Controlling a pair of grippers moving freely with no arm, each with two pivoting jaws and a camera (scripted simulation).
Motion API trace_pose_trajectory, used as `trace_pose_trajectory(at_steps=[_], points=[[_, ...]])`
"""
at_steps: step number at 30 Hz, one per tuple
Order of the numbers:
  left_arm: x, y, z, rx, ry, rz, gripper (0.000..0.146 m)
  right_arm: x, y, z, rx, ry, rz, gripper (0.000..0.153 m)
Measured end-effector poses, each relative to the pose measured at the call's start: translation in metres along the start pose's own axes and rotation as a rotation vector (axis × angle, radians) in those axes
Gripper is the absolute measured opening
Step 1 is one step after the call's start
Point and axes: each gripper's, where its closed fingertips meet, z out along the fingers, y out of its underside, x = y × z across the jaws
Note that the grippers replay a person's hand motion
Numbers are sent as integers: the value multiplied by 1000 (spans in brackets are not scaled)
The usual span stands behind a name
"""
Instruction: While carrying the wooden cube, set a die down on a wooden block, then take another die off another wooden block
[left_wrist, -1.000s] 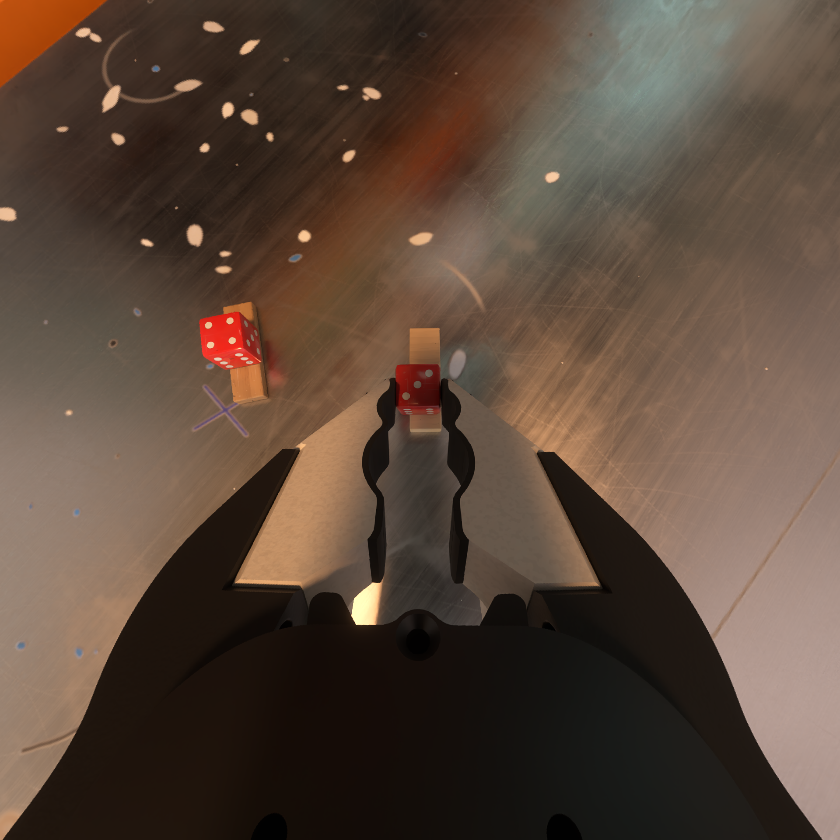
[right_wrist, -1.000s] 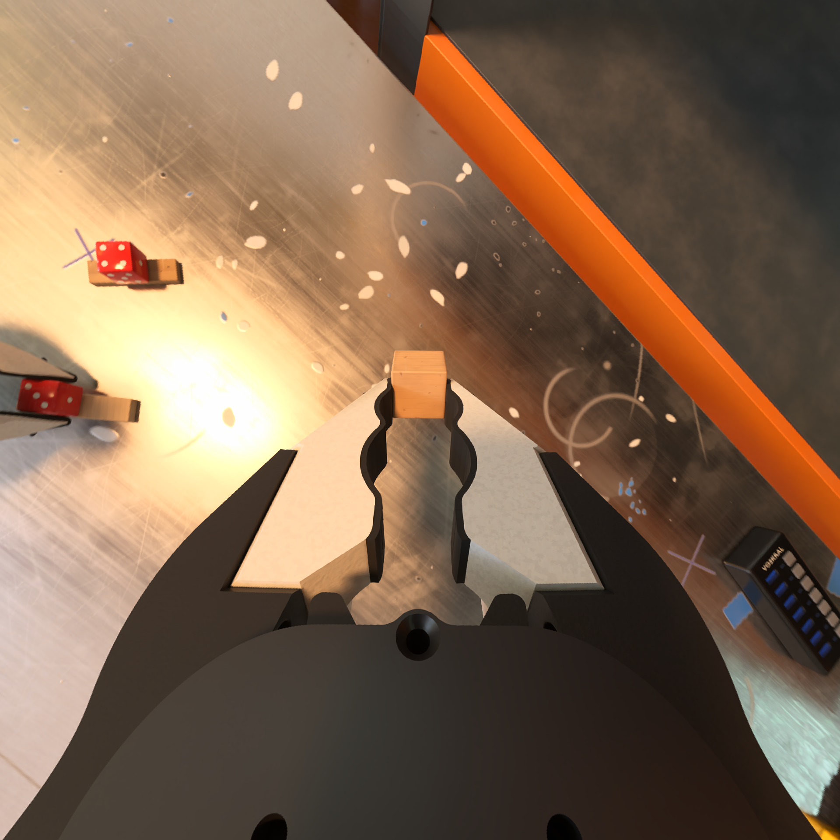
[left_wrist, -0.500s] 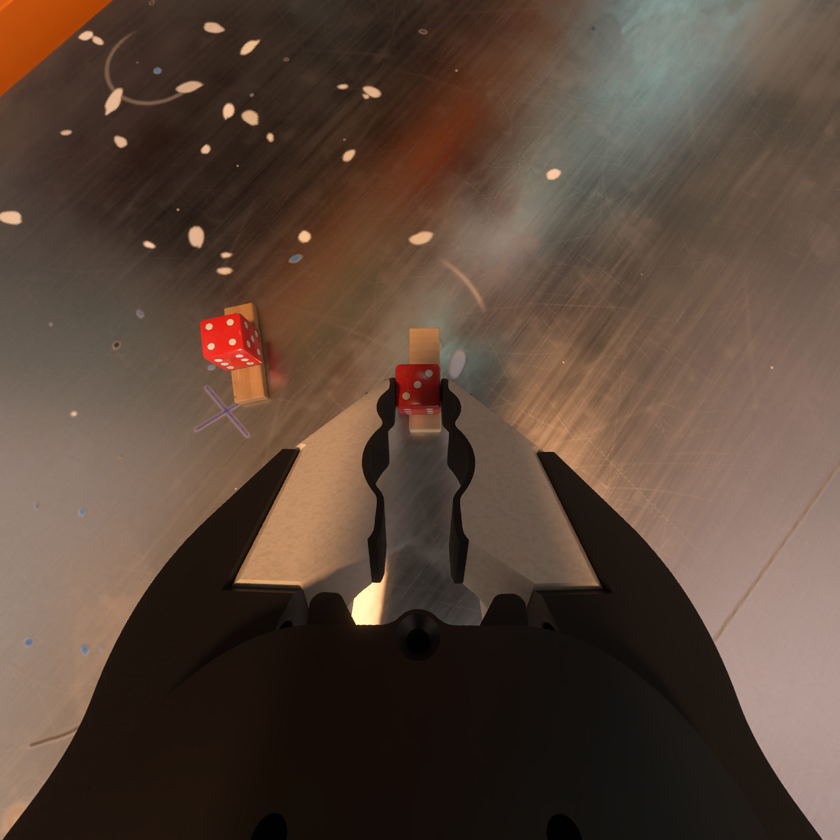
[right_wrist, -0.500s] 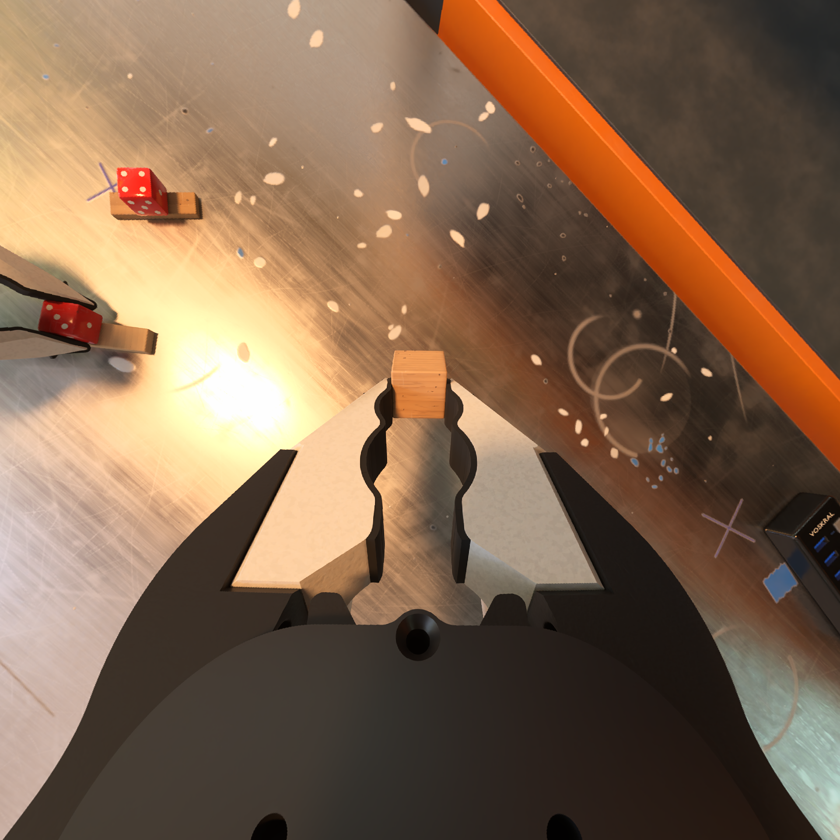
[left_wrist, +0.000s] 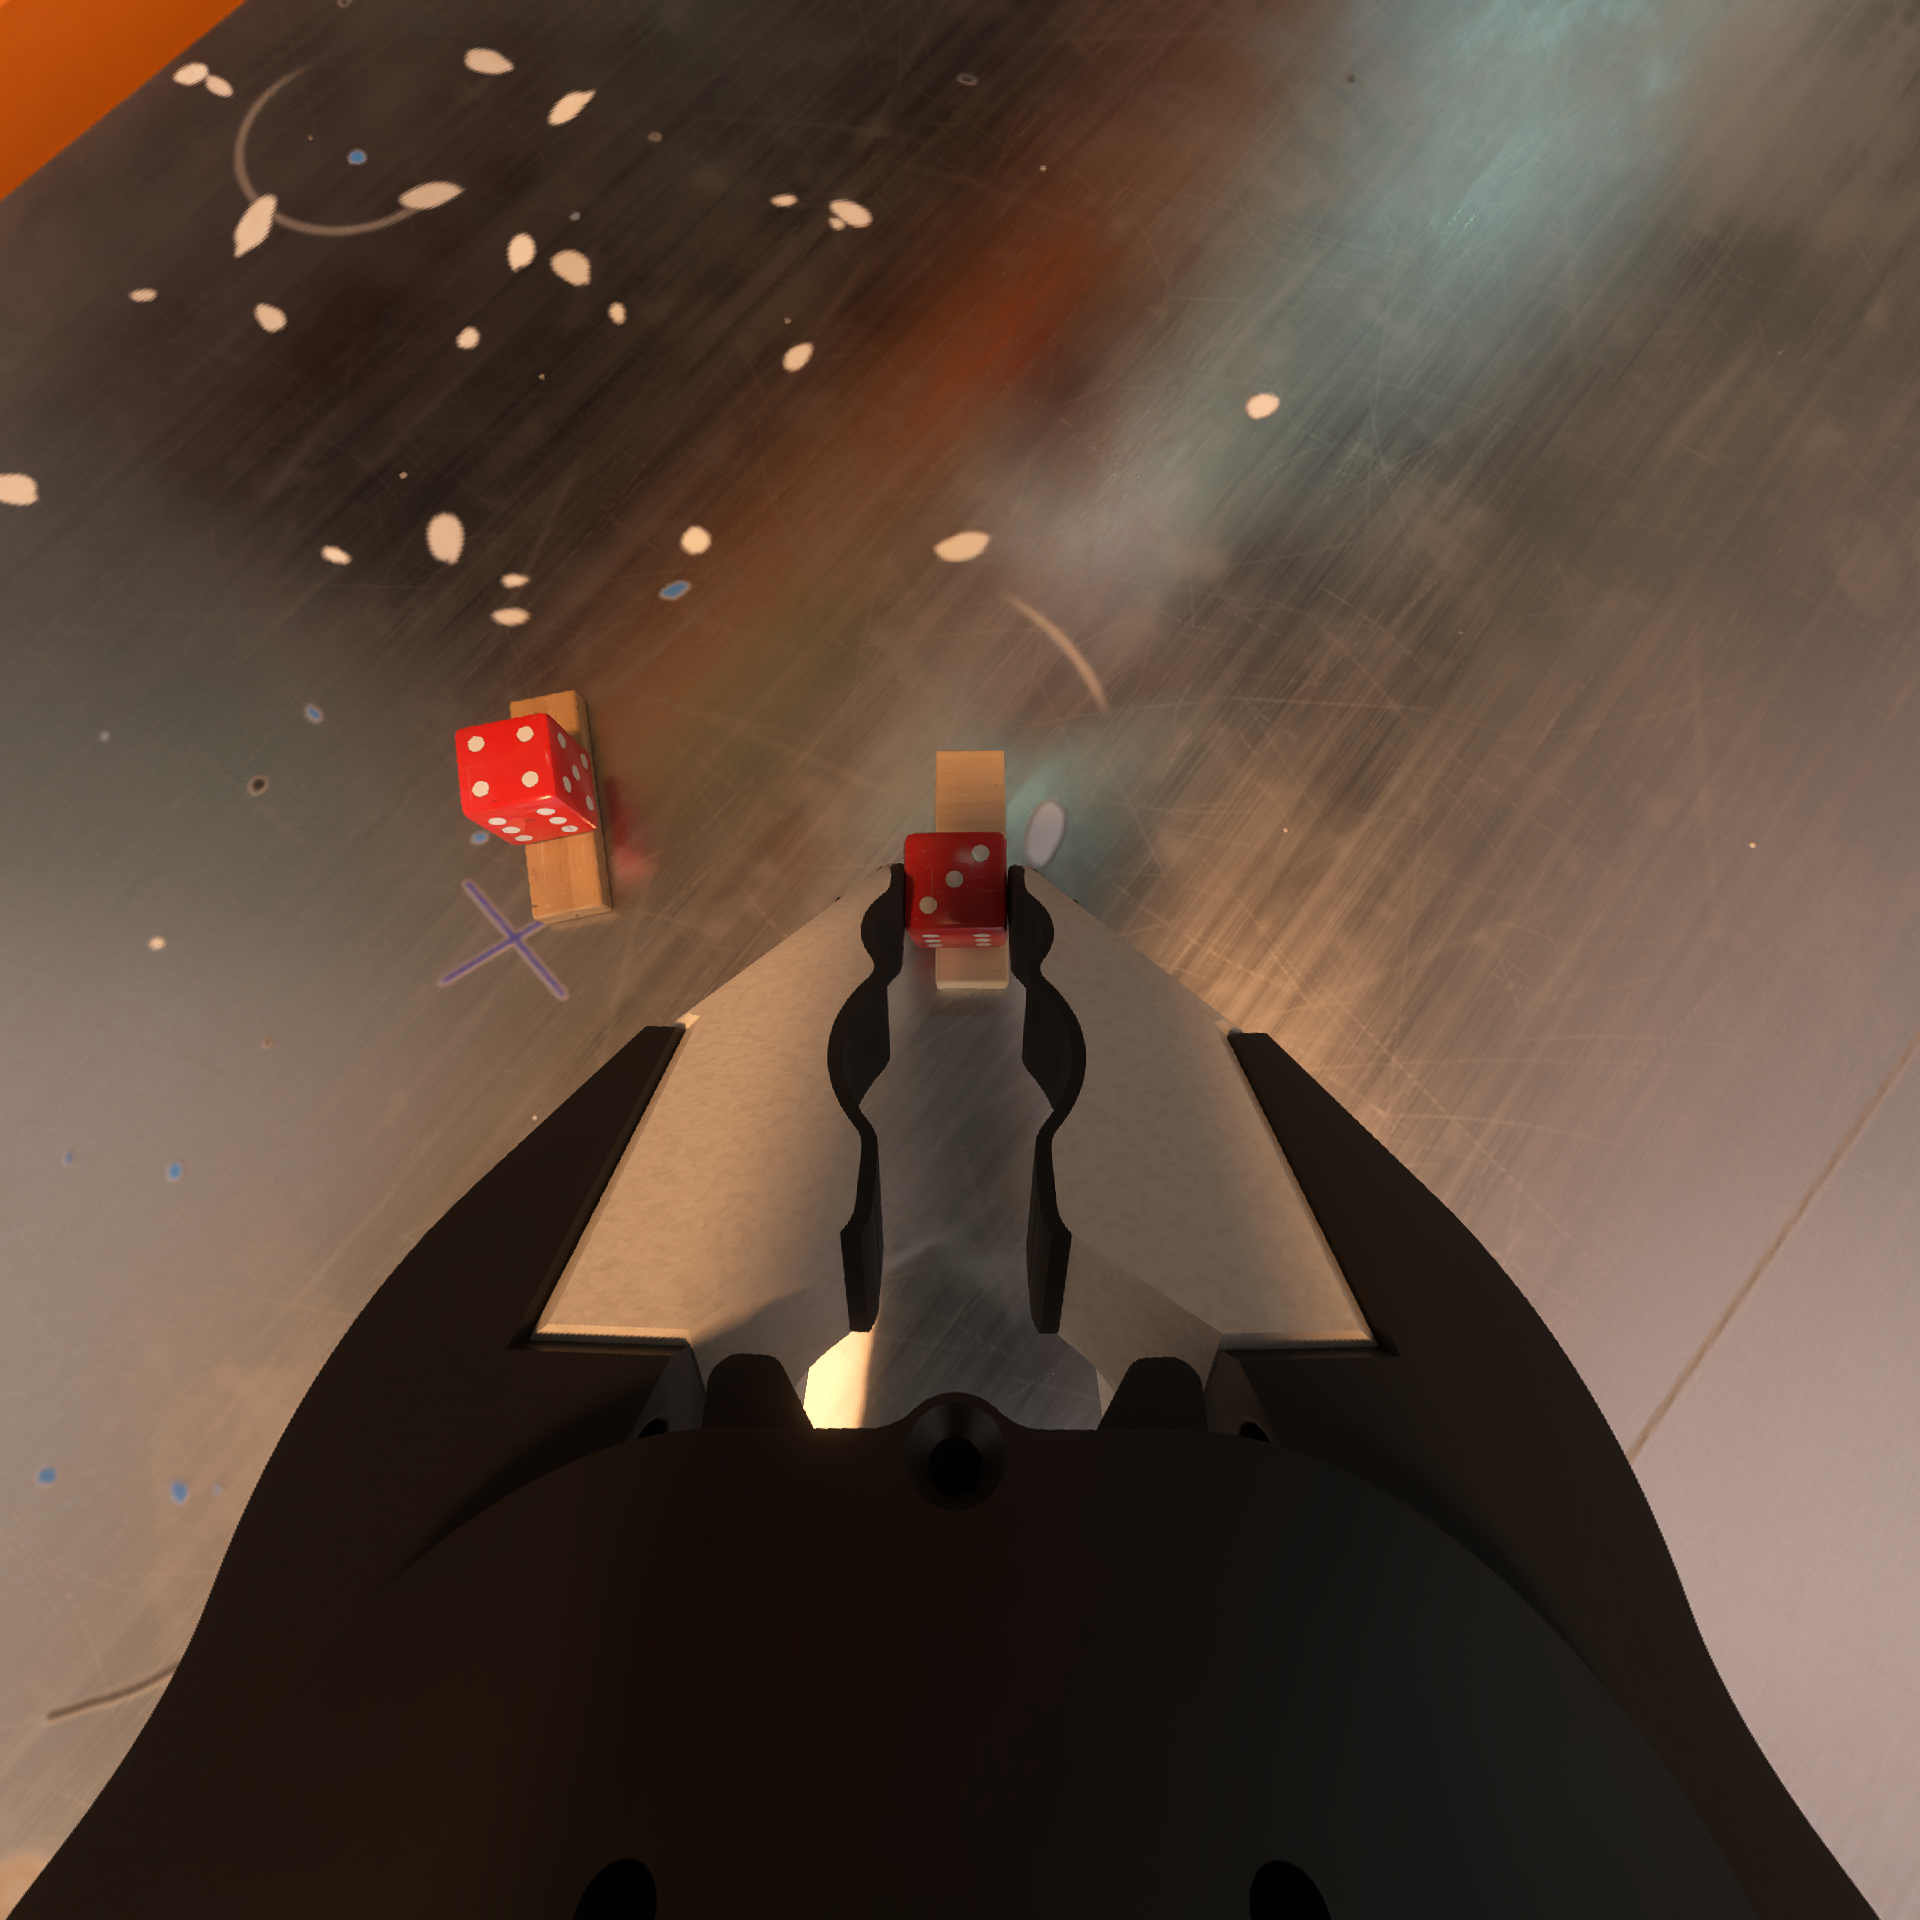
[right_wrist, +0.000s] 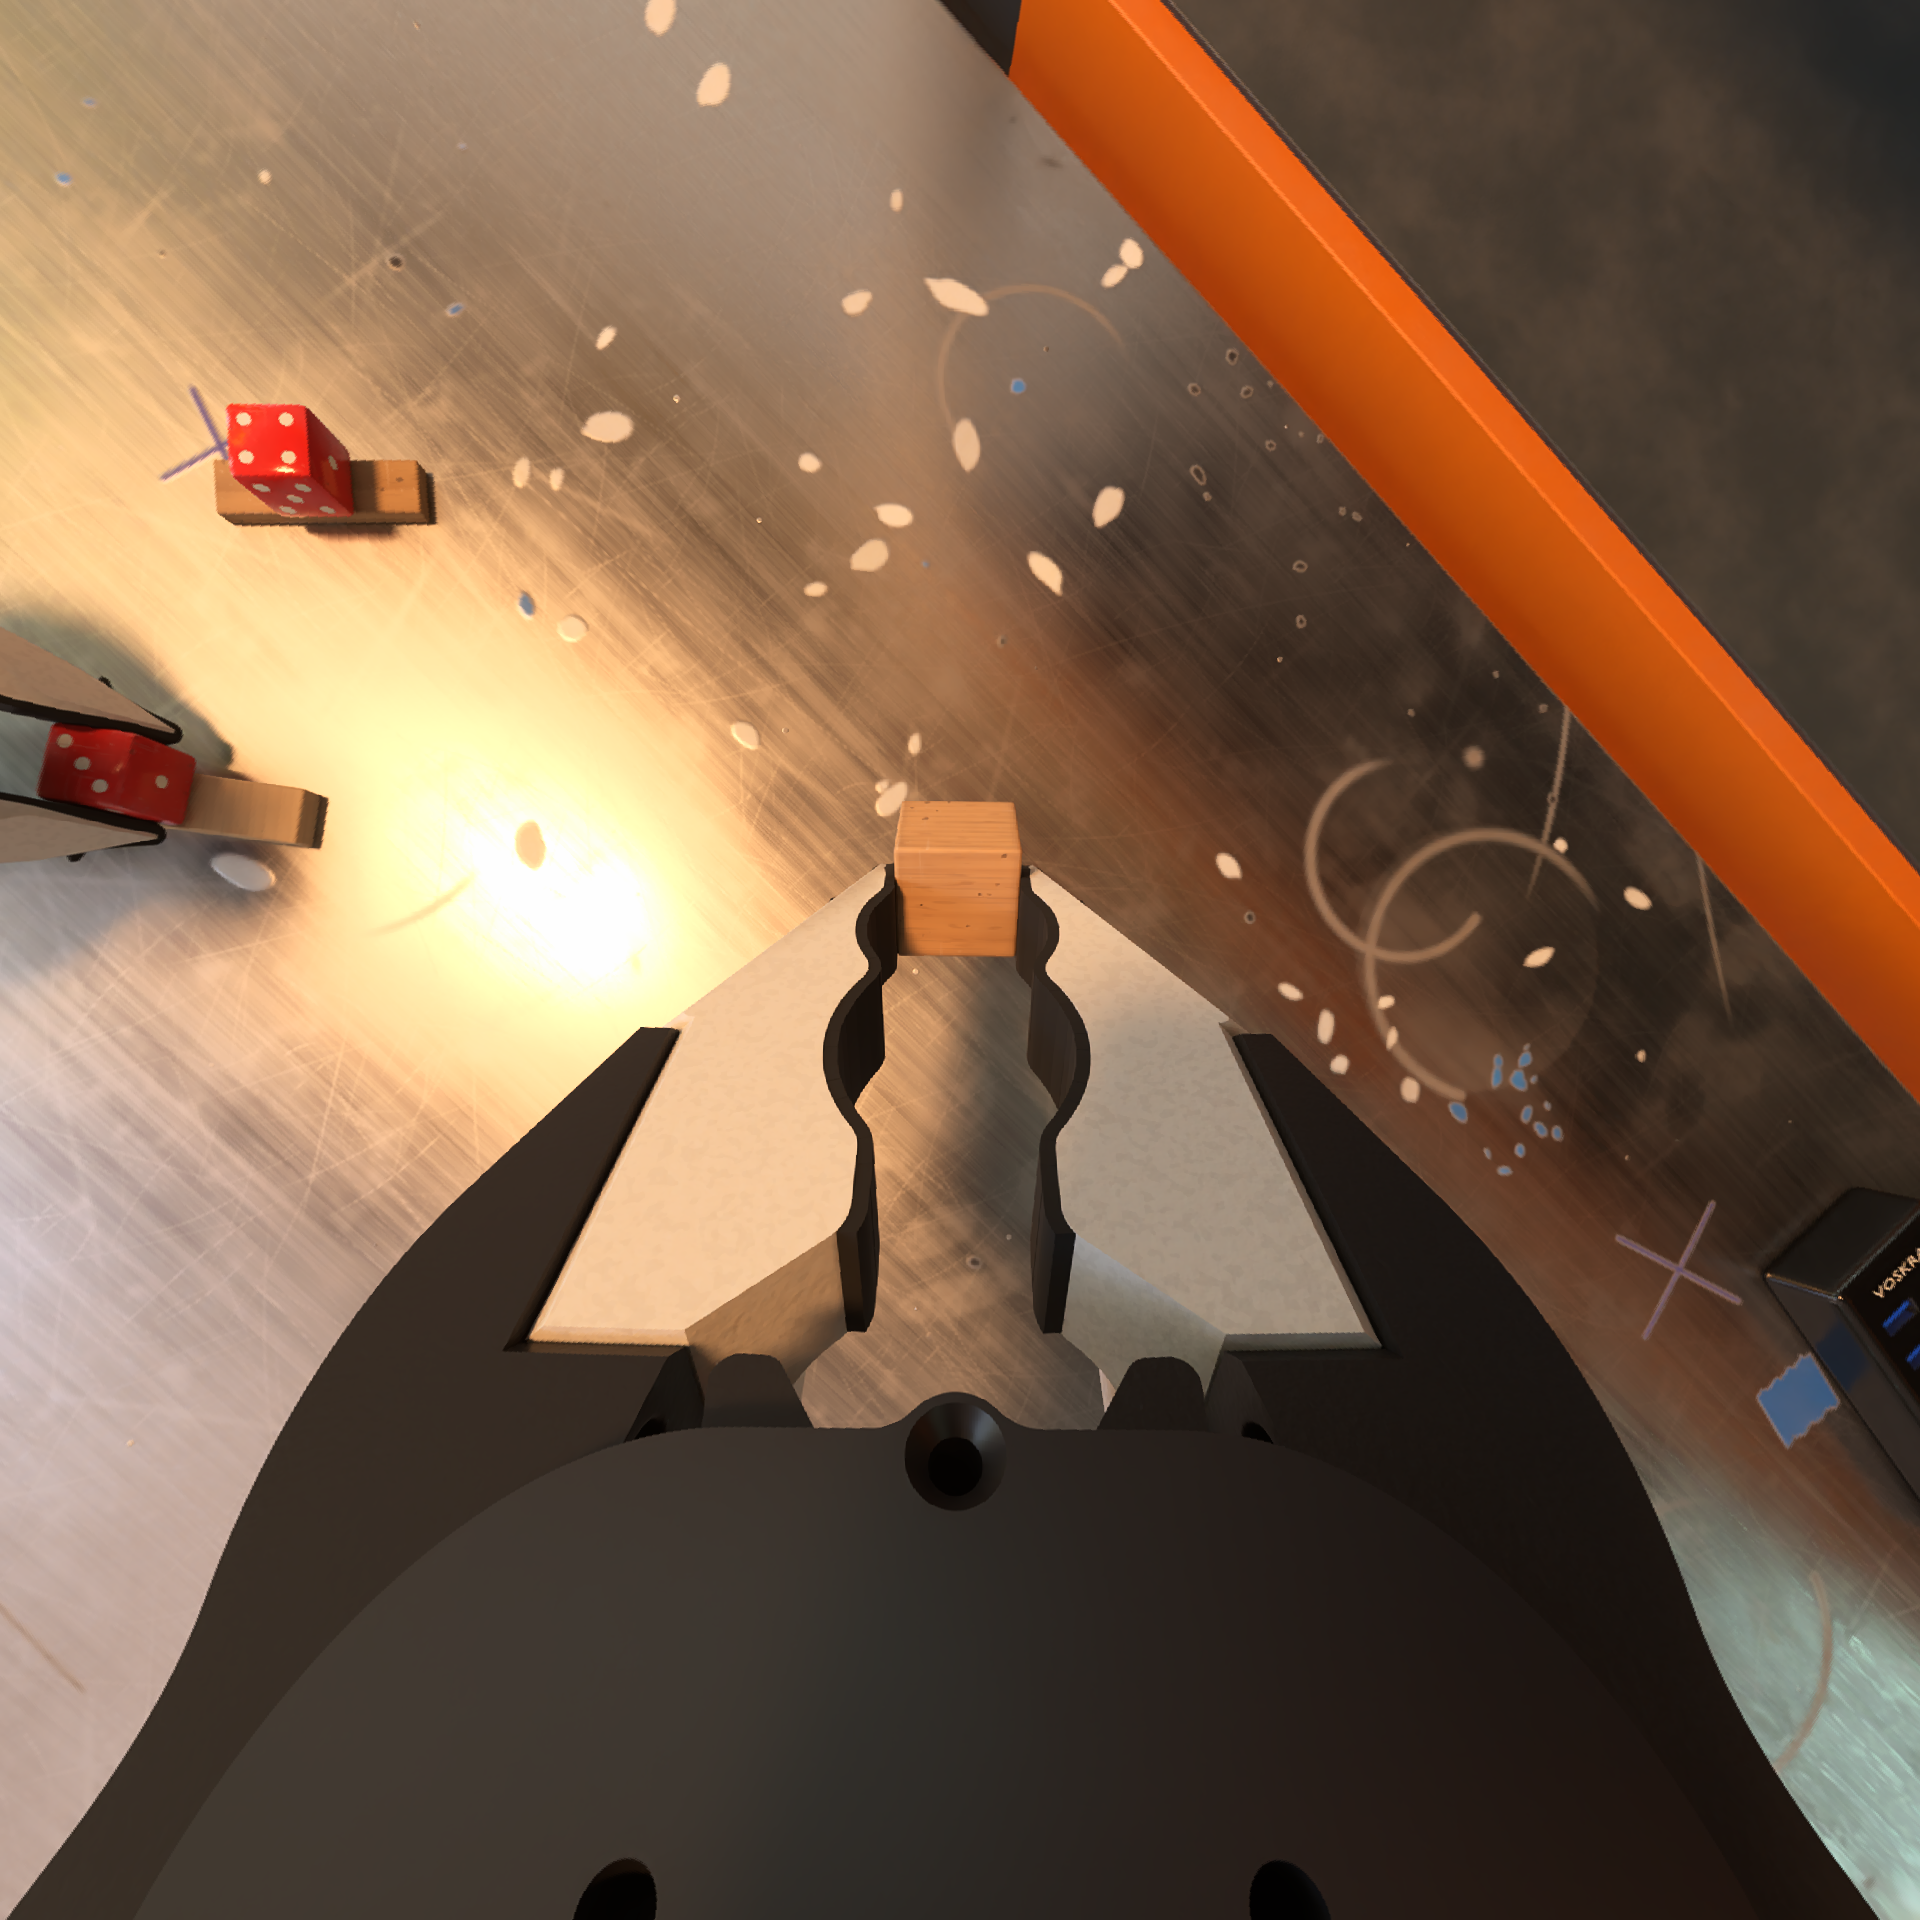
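My left gripper (left_wrist: 956, 883) is shut on a red die (left_wrist: 954, 891), held over the near end of a flat wooden block (left_wrist: 969, 792). I cannot tell whether the die touches the block. A second red die (left_wrist: 525, 777) sits on another wooden block (left_wrist: 569, 873) to the left. My right gripper (right_wrist: 956, 883) is shut on the wooden cube (right_wrist: 956, 878) and holds it above the metal table. The right wrist view also shows the left gripper (right_wrist: 166, 781) with its die (right_wrist: 114, 774) and block (right_wrist: 260, 816), and the second die (right_wrist: 286, 457) on its block (right_wrist: 390, 488).
An orange band (right_wrist: 1455, 416) runs along the table's far edge, also in the left wrist view (left_wrist: 62, 73). A black box with blue buttons (right_wrist: 1860, 1320) lies at the right, next to a blue scrap (right_wrist: 1797, 1397). Purple crosses (left_wrist: 509, 940) (right_wrist: 1678, 1268) mark the scratched tabletop.
The right gripper has moved with the cube: the black box slid toward the right edge of its view and the orange band shifted. The left gripper and its die have stayed put.
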Motion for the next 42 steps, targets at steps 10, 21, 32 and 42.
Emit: trace_pose_trajectory(at_steps=[10,21,32,42], points=[[0,0,0,0,3,2,19,-5,-4,14,-11,20,-51,21],[-1,0,-1,3,8,-5,19,0,-9,23,-43,36,-55,21],[-2,0,0,1,-5,0,19,-22,8,8,-32,28,-54,21],[-3,1,-1,-1,-22,-1,19,-53,26,-8,-20,43,-67,21]])
